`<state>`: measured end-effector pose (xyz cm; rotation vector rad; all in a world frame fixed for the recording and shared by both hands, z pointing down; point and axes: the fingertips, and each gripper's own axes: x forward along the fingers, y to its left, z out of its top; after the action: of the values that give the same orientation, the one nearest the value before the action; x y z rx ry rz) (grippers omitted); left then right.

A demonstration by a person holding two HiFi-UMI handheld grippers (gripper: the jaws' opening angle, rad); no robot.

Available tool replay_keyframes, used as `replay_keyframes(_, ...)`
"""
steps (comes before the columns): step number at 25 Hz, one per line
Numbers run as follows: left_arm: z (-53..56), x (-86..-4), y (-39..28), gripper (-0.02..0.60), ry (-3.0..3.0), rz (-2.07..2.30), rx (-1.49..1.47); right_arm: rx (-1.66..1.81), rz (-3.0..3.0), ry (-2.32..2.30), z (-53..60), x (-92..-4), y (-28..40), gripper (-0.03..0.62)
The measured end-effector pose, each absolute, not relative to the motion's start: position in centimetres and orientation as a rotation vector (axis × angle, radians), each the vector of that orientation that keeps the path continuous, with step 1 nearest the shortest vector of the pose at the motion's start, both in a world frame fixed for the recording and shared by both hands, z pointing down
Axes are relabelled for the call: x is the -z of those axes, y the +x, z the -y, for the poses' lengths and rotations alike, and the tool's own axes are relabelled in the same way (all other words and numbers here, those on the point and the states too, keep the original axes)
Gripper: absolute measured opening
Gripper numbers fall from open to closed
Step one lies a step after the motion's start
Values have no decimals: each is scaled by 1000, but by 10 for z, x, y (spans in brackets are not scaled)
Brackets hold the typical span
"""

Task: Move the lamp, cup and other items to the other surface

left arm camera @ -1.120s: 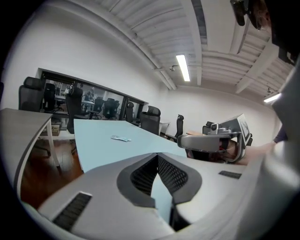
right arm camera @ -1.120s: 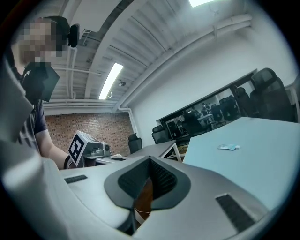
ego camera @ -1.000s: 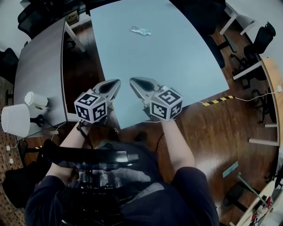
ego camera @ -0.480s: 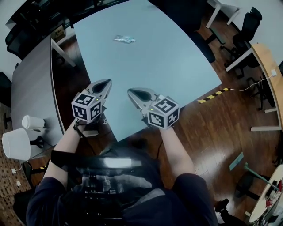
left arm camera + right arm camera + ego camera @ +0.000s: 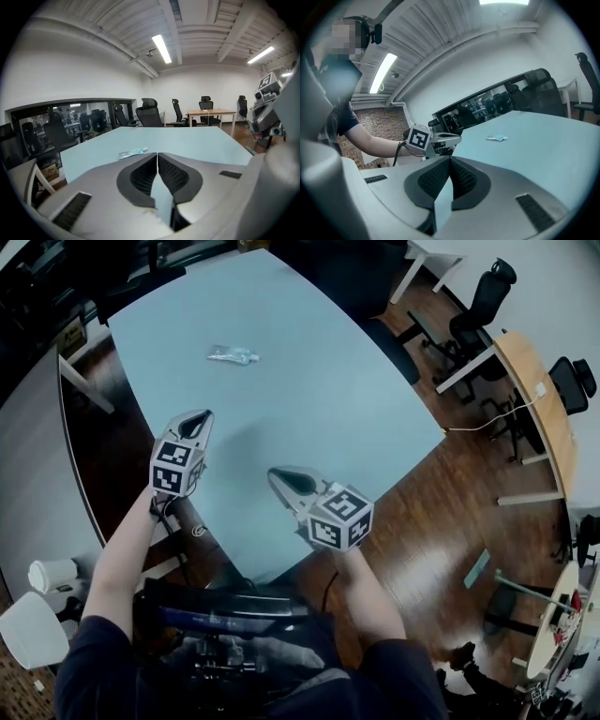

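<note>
Tongs both empty: left tongs (image 5: 201, 416) closed to hairline, just easing apart; right tongs (image 5: 274, 472) closed. White-shaded lamp (image 5: 33, 655), white paper cup (image 5: 52, 575) well behind left tongs, on grey bench (image 5: 33, 484). Lamp likely top-heavy: grip stem. Cup light, crushable: pinch gently.

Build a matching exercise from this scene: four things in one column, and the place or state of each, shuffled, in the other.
Things:
1. packet
2. cup
3. lamp
4. right gripper

Place or state:
a. jaws together, nothing held
b. white shade in the head view's bottom-left corner
c. lies on the light blue table
d. small and white, just above the shade in the head view

Pairs: 1-c, 2-d, 3-b, 4-a
</note>
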<state>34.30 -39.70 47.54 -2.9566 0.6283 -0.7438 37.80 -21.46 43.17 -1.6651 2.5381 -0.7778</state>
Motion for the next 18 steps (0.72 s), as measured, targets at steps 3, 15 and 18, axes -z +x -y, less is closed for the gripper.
replay_keyframes(3, 424, -485, 359, 74, -2918, -579, 760, 815, -2496, -1701, 234, -439, 378, -21)
replay_keyframes(15, 530, -540, 429, 229, -2533, -464, 775, 987, -2351, -1822, 256, -478, 379, -21)
replay_keyframes(18, 553, -554, 447, 235, -2446, -434, 806, 1028, -2307, -1855, 251, -487, 386, -21)
